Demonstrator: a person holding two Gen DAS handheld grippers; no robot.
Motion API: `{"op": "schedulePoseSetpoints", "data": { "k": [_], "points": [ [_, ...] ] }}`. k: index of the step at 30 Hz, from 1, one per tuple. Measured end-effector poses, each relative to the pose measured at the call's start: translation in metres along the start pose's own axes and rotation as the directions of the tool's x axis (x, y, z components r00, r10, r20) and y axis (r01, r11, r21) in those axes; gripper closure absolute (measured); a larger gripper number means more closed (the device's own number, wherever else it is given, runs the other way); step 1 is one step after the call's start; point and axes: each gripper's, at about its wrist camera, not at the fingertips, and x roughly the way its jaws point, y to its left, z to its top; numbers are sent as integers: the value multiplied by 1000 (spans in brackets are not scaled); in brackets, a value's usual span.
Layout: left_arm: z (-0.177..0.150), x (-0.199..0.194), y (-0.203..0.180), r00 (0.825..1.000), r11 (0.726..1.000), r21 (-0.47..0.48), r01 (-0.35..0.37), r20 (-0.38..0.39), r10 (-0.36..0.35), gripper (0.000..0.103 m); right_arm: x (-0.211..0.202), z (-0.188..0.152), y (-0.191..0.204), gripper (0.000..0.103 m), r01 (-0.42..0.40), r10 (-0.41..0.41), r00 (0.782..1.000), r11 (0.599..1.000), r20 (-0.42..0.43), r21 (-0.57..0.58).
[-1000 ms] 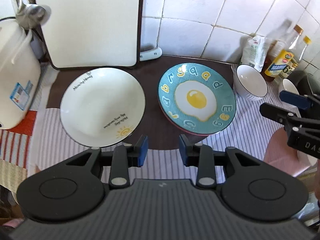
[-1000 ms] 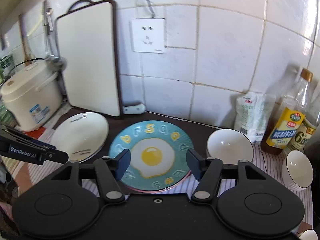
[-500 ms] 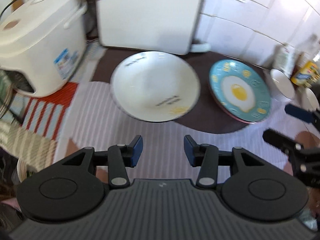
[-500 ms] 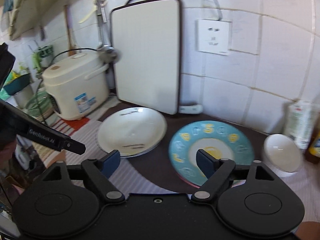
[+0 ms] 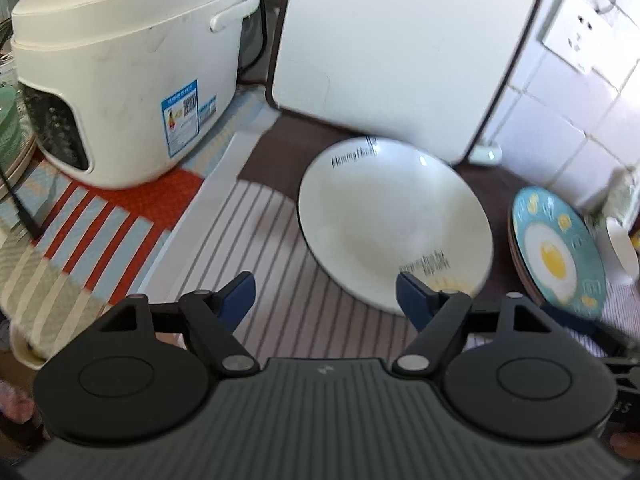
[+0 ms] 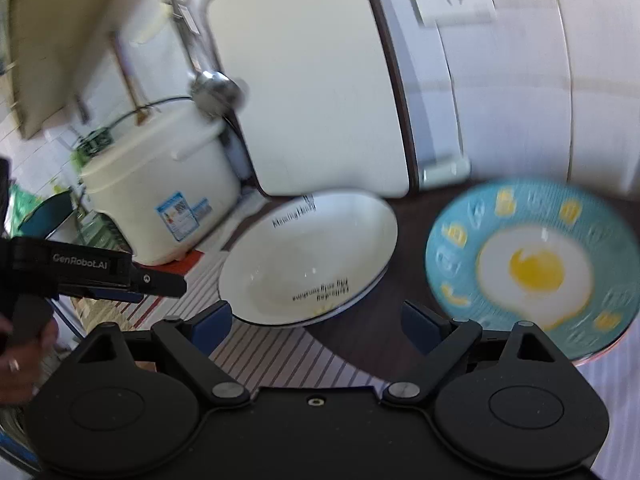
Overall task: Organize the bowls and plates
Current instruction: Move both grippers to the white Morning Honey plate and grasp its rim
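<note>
Over the past second, the left gripper (image 5: 325, 294) has opened from a narrow gap to a wide spread and swung leftward. The white plate (image 5: 394, 226) now sits just ahead of its right fingertip, and the rice cooker (image 5: 120, 68) fills the upper left. The right gripper (image 6: 316, 322) has swung left too: the white plate now lies between its fingers, with the egg-pattern plate (image 6: 532, 268) off to the right.

Left gripper (image 5: 325, 293) fingers spread wide, empty, above striped cloth (image 5: 256, 240). White plate (image 5: 394, 226) ahead; egg-pattern plate (image 5: 558, 252) right; rice cooker (image 5: 124, 68) left.
</note>
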Motion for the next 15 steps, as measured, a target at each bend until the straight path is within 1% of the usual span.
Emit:
{"op": "schedulePoseSetpoints", "data": {
  "k": [1,2,4,5,9,12,13,15],
  "points": [
    [2,9,2,1000,1000,1,-2,2,2,31,10,0,-4,13,6,-5,1000,999,-22,50],
    [5,16,3,1000,1000,-2,0,-3,0,34,17,1,-7,15,6,-4,1000,996,-23,92],
    [10,30,4,1000,1000,17,3,-10,-2,35,27,0,-12,15,-29,28,1000,986,7,165],
    [13,37,5,1000,999,32,5,-11,-5,35,33,-1,-13,15,-33,31,999,982,13,185],
    [24,61,10,1000,998,60,6,-22,-5,35,55,-5,-10,15,-20,14,1000,971,28,237],
    [30,76,14,999,997,71,14,-43,-11,42,67,-6,-9,15,-19,12,1000,963,26,270],
    [32,80,15,999,997,78,21,-50,-17,42,69,-5,-11,15,-19,12,1000,958,26,285],
    [35,87,15,997,994,100,50,-69,-43,51,78,-5,-12,15,-16,10,1000,957,24,290]
  ]
}}
